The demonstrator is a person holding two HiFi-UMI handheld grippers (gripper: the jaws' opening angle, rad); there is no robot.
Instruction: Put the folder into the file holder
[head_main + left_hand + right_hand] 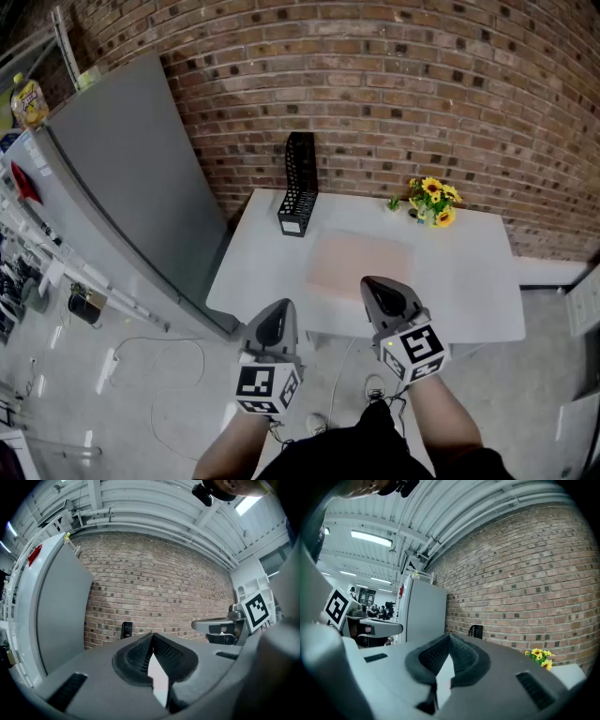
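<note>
left gripper and right gripper hover closed and empty, apparently pre-start; next should be opening onto the folder, bound for the file holder.

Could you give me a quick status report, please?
Left gripper, right gripper shut, empty, near table edge. Folder flat mid-table; file holder upright, far-left corner. Path clear.

Evenly bright under ceiling strip lights, with fisheye bending and dark corners.

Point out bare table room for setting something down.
Widest: the table right of the folder, in front of the flowers. Also the back strip between file holder and flowers, plus the front-left corner. The folder fills the middle.
</note>
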